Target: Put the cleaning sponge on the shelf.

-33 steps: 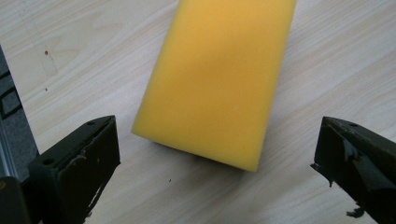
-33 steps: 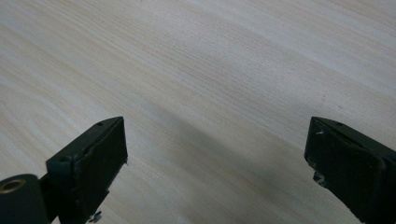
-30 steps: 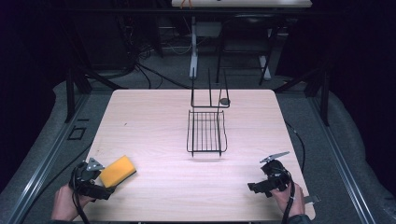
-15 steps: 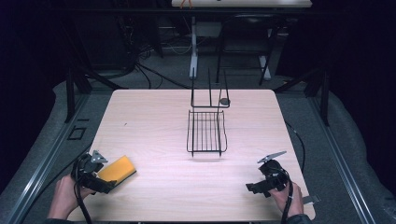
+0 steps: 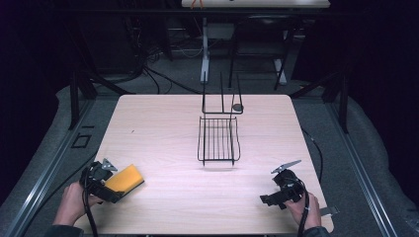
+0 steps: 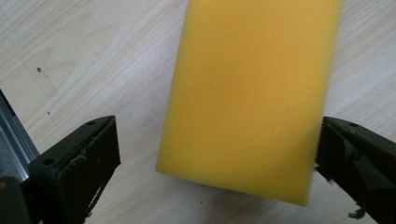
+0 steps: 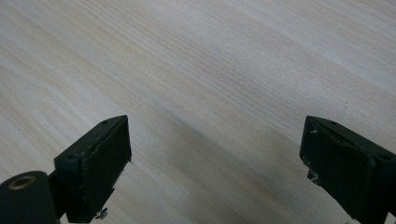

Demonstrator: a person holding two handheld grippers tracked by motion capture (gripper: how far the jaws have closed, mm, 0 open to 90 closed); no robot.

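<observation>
Your left gripper (image 5: 114, 190) is basically on the yellow sponge (image 5: 125, 178) at the near left corner of the table (image 5: 163, 123). In the left gripper view the sponge (image 6: 252, 93) sits between the jaws, long axis running straight away from you. The jaws are spread apart: one is right at its edge, maybe touching, and the other has a clear gap, so nothing's clamped yet. I'd guess closing across the short width is all it needs.

It's a soft-looking foam block with squarish edges on pale wood-grain laminate. The black wire rack (image 5: 218, 140) sits mid-table, well apart.

Your right gripper (image 5: 269, 198) is at the near right, jaws wide apart over bare wood, so the left is way nearer.
</observation>
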